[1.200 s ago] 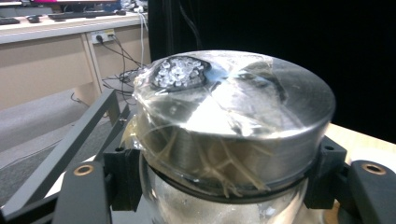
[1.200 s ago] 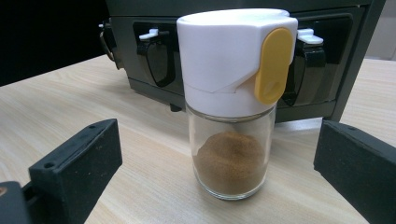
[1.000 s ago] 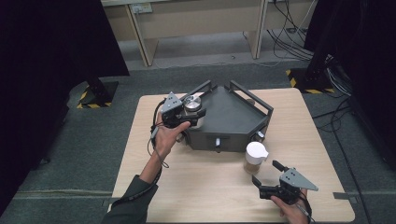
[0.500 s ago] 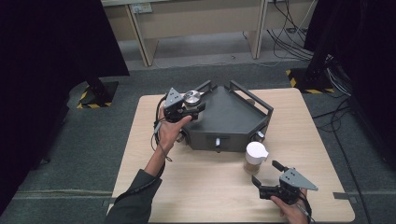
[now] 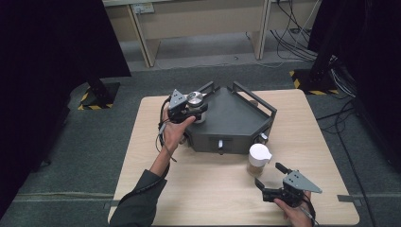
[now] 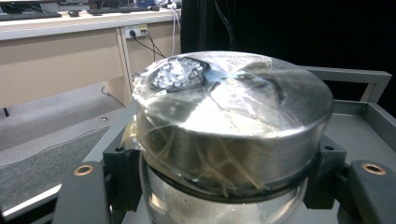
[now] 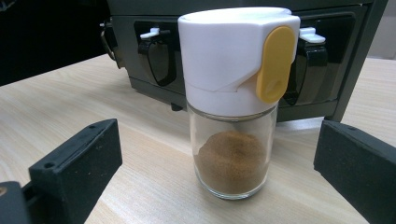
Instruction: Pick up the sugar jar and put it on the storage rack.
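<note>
Sitting at the table's (image 5: 142,142) centre, the dark rack (image 5: 236,120) carries your steel-lidded jar (image 5: 195,100) at its ten o'clock corner, clamped in your left gripper (image 5: 196,112) and carried slightly rightward since. Brown powder fills the white-capped shaker (image 7: 232,100) between your right gripper's (image 5: 272,176) open jaws.

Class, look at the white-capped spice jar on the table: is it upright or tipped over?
Upright. The jar stands on its glass base on the table, white cap on top, brown powder settled at the bottom.

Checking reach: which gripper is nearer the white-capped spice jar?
Right. The right gripper sits just short of the spice jar, jaws open toward it. The left gripper is across the table at the rack, clamping a metal-lidded jar.
</note>
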Demonstrator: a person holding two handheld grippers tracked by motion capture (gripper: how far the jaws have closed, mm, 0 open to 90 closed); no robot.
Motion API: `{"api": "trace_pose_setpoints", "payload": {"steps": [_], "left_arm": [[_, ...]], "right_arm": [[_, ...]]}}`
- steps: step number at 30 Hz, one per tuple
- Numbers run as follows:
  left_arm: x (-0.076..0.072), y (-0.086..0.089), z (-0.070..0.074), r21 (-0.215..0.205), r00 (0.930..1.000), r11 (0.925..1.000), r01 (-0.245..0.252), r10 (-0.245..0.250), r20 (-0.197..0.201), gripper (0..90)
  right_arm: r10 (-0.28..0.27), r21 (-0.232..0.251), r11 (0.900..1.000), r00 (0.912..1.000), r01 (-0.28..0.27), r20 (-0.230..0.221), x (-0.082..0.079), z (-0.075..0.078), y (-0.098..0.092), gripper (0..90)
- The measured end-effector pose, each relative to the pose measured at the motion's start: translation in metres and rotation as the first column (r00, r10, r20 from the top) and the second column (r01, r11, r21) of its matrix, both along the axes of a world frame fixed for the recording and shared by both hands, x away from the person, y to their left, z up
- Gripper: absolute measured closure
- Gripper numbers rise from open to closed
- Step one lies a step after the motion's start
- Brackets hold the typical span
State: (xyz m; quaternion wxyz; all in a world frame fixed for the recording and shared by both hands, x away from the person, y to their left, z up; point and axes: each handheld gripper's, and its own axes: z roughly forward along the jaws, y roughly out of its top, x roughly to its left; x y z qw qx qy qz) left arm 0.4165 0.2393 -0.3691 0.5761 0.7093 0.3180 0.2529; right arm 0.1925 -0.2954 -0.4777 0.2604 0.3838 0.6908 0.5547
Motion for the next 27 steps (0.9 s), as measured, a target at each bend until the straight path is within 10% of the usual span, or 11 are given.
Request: {"api": "trace_pose_setpoints", "payload": {"steps": [27], "left_arm": [[0.003,-0.002,-0.015,-0.013,0.9996,0.9999,-0.010,0.011,0.026,20.4]], "right_arm": [[0.005,0.001,1.000,1.0000,-0.005,-0.001,0.000,0.000,0.000,1.2]]}}
